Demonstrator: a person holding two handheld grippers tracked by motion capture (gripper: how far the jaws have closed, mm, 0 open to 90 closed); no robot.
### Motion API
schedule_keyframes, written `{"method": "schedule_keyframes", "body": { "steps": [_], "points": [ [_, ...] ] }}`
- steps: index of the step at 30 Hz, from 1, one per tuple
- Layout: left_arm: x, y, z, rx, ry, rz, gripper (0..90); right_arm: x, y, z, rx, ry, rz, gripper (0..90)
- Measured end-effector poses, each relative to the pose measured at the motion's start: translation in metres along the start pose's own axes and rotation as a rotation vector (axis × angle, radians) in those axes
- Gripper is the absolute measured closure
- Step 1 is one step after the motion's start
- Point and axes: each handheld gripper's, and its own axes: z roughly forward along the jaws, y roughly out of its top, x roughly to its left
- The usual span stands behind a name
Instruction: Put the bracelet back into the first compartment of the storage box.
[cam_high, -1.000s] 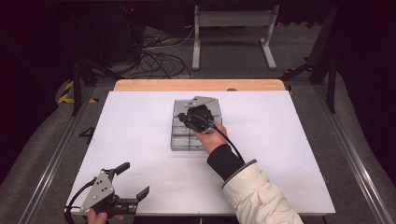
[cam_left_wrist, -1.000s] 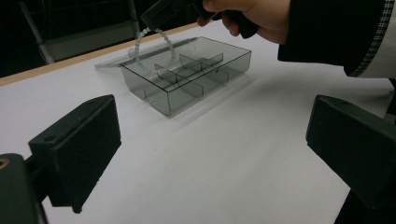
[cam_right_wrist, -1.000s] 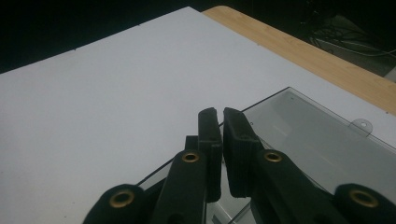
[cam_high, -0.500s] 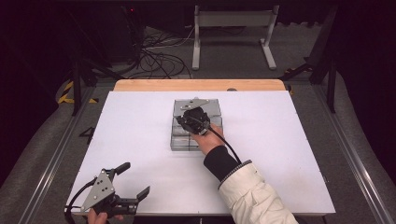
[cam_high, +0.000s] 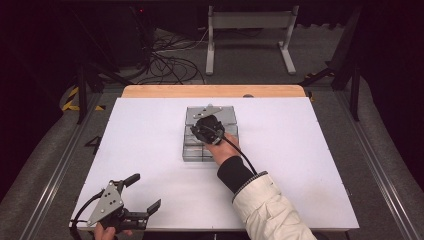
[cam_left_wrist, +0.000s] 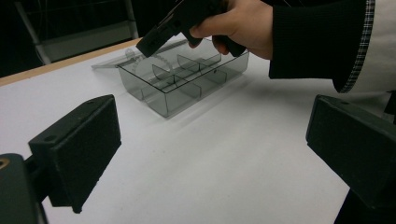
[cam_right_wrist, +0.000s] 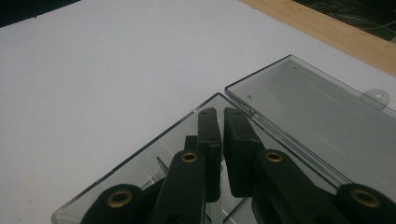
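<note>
One clear smoky-grey plastic compartment box (cam_high: 210, 137) sits at the middle of the white bench (cam_high: 310, 165), a little toward the far side, with its flat transparent lid (cam_right_wrist: 322, 116) swung open and lying level on the bench against the box's far edge. The opening of the box looks done, judging by how the lid lies; what is left seems to be the work inside the compartments, and no loose item to put in or take out shows anywhere on the bench. The right claw (cam_right_wrist: 220, 126) hangs over the box's far edge near the hinge, its two black jaws clenched together with just a thin gap and nothing gripped between them; in the high view it sits atop the box (cam_high: 209, 127), held by a hand in a black cuff and pale sleeve. The left claw (cam_high: 142, 192) rests at the near left corner of the bench, well apart from the box, its jaws spread wide and empty. By count: one box, one lid, two claws, and, in the left gripper view, thin dividers (cam_left_wrist: 180, 79) splitting the tray into what looks like six cells, all apparently empty, though the hand hides part of the far ones.
</note>
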Motion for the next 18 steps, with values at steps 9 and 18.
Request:
{"method": "schedule_keyframes", "body": {
  "steps": [9, 18],
  "points": [
    [-0.0006, 0.0, 0.0005, -0.001, -0.003, -0.005, 3.7, -0.0033, -0.0023, 0.0044, 0.019, -0.024, 0.007, 85.4],
    [0.0, 0.0, 0.0006, -0.001, -0.003, -0.005, 3.7, -0.0082, -0.0038, 0.0092, 0.037, -0.059, 0.02, 84.7]
  ]
}}
